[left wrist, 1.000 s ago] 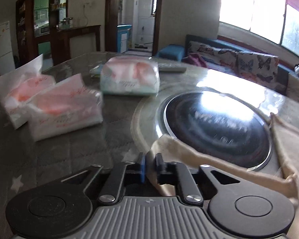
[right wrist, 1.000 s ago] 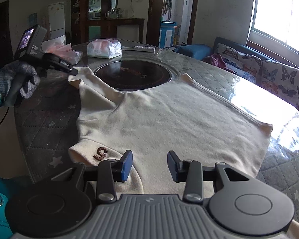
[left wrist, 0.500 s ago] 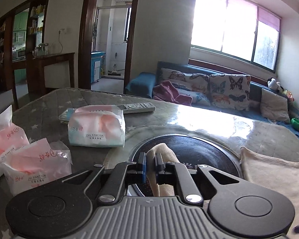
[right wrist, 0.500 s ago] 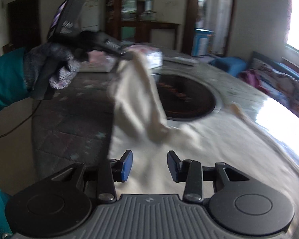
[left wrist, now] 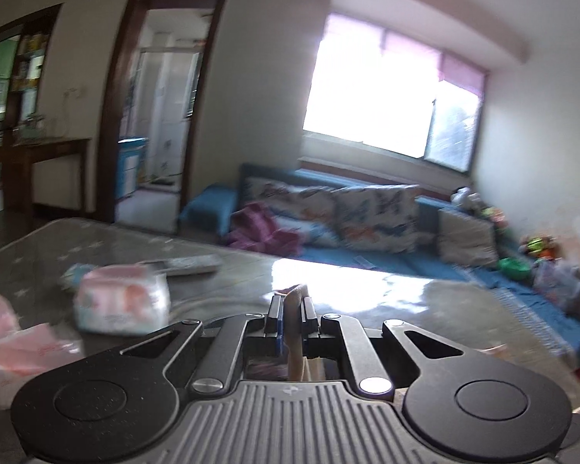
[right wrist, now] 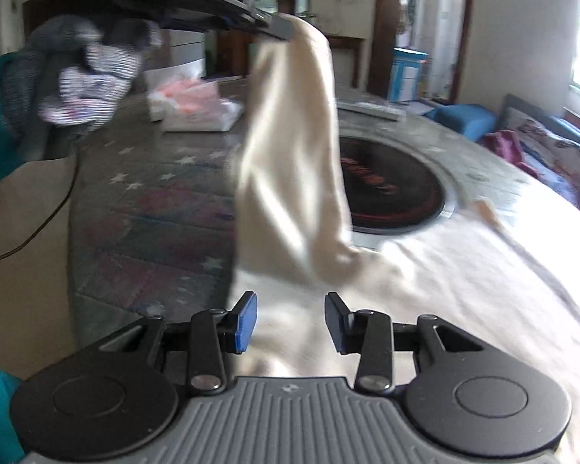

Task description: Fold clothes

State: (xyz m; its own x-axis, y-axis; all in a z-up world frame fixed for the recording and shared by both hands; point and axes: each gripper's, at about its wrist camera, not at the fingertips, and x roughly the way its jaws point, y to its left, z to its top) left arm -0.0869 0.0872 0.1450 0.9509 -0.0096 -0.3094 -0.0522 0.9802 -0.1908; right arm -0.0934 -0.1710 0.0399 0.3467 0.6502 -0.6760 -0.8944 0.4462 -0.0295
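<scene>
A cream shirt (right wrist: pixel 425 270) lies spread on the round table (right wrist: pixel 154 201). Its sleeve (right wrist: pixel 294 147) is lifted high and hangs down in a twisted strip. My left gripper (right wrist: pixel 280 27) is shut on the sleeve's end at the top of the right wrist view, held by a gloved hand (right wrist: pixel 85 77). In the left wrist view the left gripper (left wrist: pixel 292 309) pinches a thin fold of the cream cloth (left wrist: pixel 294 332) between its pads. My right gripper (right wrist: pixel 291 321) hovers open just above the shirt's near part, nothing between its fingers.
A black round hob (right wrist: pixel 394 189) is set in the table's middle, behind the hanging sleeve. Tissue packs (left wrist: pixel 121 305) and a remote (left wrist: pixel 191 265) lie at the far side. A blue sofa (left wrist: pixel 367 232) with cushions stands under the window.
The left gripper has risen with the sleeve, pulling it off the table into a hanging strip and tilting its view up. The right gripper shifted sideways over the shirt and now holds still.
</scene>
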